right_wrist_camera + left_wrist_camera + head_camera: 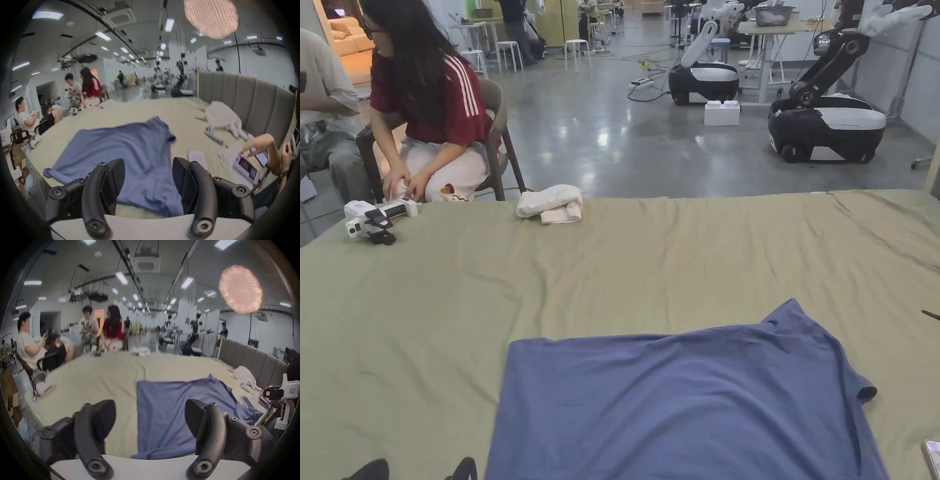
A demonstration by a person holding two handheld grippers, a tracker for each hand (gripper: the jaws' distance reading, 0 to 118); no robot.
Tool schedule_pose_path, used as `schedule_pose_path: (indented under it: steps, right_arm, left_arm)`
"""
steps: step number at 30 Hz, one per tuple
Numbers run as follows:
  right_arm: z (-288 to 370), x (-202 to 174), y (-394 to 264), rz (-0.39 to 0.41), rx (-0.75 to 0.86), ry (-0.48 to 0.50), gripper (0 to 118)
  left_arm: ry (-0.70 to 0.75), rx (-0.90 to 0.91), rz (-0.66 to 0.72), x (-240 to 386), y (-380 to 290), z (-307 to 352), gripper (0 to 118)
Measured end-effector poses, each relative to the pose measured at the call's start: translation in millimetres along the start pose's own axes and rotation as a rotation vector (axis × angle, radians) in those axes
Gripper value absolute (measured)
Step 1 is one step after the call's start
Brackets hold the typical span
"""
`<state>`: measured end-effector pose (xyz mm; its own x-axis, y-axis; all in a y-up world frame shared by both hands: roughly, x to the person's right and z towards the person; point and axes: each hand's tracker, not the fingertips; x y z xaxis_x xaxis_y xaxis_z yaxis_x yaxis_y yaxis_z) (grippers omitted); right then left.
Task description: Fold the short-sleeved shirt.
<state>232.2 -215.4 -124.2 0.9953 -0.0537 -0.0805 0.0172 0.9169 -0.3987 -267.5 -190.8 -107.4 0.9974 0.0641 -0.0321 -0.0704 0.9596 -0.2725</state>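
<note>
One blue short-sleeved shirt (687, 406) spread flat on the near part of an olive-green bed sheet (612, 275), one sleeve (865, 390) out to the right. Farther off on the sheet: one rolled white cloth (550, 203), one spare handheld gripper (375, 219), both well apart from the shirt. One seated person in red (431, 106) beyond the bed edge. Left gripper (150, 417): jaws wide apart, empty, above the shirt's left edge. Right gripper (148, 176): jaws apart, empty, over the shirt's near hem.
</note>
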Motion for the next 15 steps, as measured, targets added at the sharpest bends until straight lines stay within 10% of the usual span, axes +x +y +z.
schedule_pose_path:
  steps: [3, 5, 11, 14, 15]
  right_arm:
    - [3, -17, 6, 0.033, 0.037, 0.012, 3]
    - [2, -23, 5, 0.046, 0.043, 0.019, 1]
    - [-6, -29, -3, 0.056, -0.007, 0.051, 0]
    - [-7, -27, -9, 0.027, -0.018, 0.052, 0]
    - [-7, -25, -10, 0.014, -0.023, 0.053, 0]
  left_arm:
    - [-0.02, 0.017, -0.012, 12, 4, 7, 15]
    - [-0.032, 0.021, -0.017, 16, 3, 9, 0]
    - [-0.038, -0.066, -0.018, 6, -15, -1, 4]
    - [-0.028, -0.221, 0.041, -10, -27, -17, 29]
    - [-0.031, -0.297, 0.053, -17, -34, -24, 59]
